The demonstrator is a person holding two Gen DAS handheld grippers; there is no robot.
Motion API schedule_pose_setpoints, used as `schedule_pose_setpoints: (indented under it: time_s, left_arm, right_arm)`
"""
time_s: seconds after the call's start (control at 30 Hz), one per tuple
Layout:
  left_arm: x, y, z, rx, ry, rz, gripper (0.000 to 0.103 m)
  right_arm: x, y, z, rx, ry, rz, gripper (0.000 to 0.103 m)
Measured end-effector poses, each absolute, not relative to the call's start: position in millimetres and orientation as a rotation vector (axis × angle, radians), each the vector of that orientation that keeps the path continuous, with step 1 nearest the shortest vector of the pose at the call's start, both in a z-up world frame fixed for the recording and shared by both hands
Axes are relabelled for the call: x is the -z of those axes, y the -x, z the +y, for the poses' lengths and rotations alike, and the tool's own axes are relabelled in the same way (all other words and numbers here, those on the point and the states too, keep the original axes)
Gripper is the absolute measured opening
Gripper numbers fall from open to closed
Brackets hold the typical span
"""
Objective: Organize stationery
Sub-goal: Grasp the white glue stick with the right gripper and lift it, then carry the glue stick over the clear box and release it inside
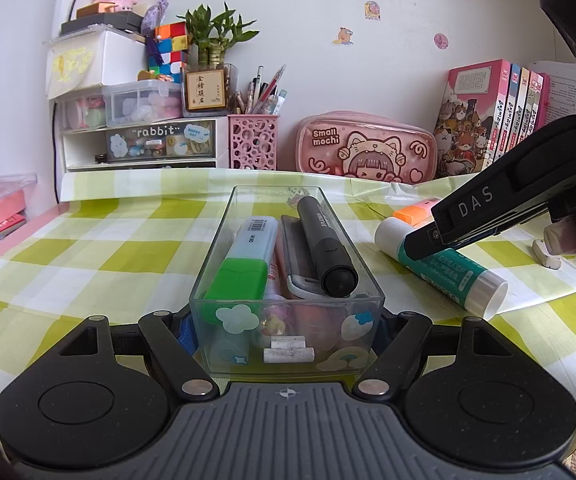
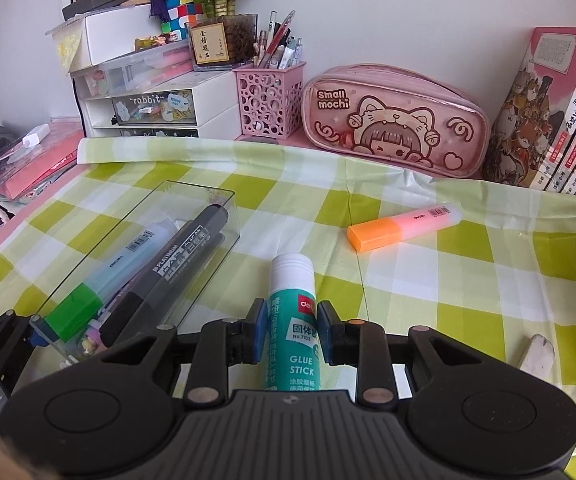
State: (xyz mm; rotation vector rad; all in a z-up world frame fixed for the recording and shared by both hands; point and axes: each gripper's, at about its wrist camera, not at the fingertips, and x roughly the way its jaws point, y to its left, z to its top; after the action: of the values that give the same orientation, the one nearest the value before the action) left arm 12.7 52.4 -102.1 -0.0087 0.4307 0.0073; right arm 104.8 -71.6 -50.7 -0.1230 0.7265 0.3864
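A clear plastic box [image 1: 224, 236] stands on the green checked cloth, holding a green-capped highlighter [image 1: 244, 264], a black marker [image 1: 325, 246] and small erasers. My left gripper [image 1: 286, 332] is shut on the box's near end. The box also shows in the right wrist view [image 2: 192, 200]. A teal and white glue stick [image 2: 293, 304] lies on the cloth to the right of the box. My right gripper [image 2: 292, 330] straddles it, blue pads close on both sides; contact is unclear. In the left wrist view the right gripper [image 1: 427, 240] rests over the glue stick [image 1: 459, 276].
An orange-capped pink highlighter [image 2: 399, 226] lies on the cloth further right. A white eraser [image 2: 535, 354] lies near the right edge. At the back stand a pink pen holder [image 2: 270, 102], a pink pencil case [image 2: 395, 120], drawers [image 2: 144, 108] and books [image 2: 559, 120].
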Motion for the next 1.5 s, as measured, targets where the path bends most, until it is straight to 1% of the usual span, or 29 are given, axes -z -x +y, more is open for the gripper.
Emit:
schedule_pose_setpoints:
  time_s: [0.23,0.33,0.47,0.73,0.97,1.23,1.5]
  left_arm:
    - [102.0,-12.7,52.7,-0.007,0.009,0.431,0.075]
    - [102.1,-12.7,52.6,-0.007,0.009,0.431,0.075]
    - [102.1,-12.7,52.5,-0.007,0.009,0.430,0.075]
    - [102.2,-12.8,52.2,-0.008,0.009,0.431,0.075]
    - [102.1,-12.7,52.6,-0.007,0.009,0.431,0.075]
    - [102.2,-12.7,52.4,-0.007,0.009,0.431,0.075]
    - [102.1,-12.7,52.4,-0.007,0.009,0.431,0.075]
  right_arm:
    - [49.7,-103.5,-57.0,-0.364,0.162,0.731,0.051]
    - [49.0,-107.6,-62.1,-0.381,0.079,0.751,0.051]
    - [45.5,-113.5,-85.9,-0.453,-0.150,0.800,0.050]
    - [32.5,-115.7,-105.1,-0.471,-0.330,0.790,0.050]
    - [12.6,-109.0,-106.7,-0.509,-0.430,0.762,0.050]
    - [14.5,-119.5,-86.6,-0.504,-0.531,0.827,0.050]
    - [16.3,-131.2,-53.2,-0.500,-0.540,0.881,0.050]
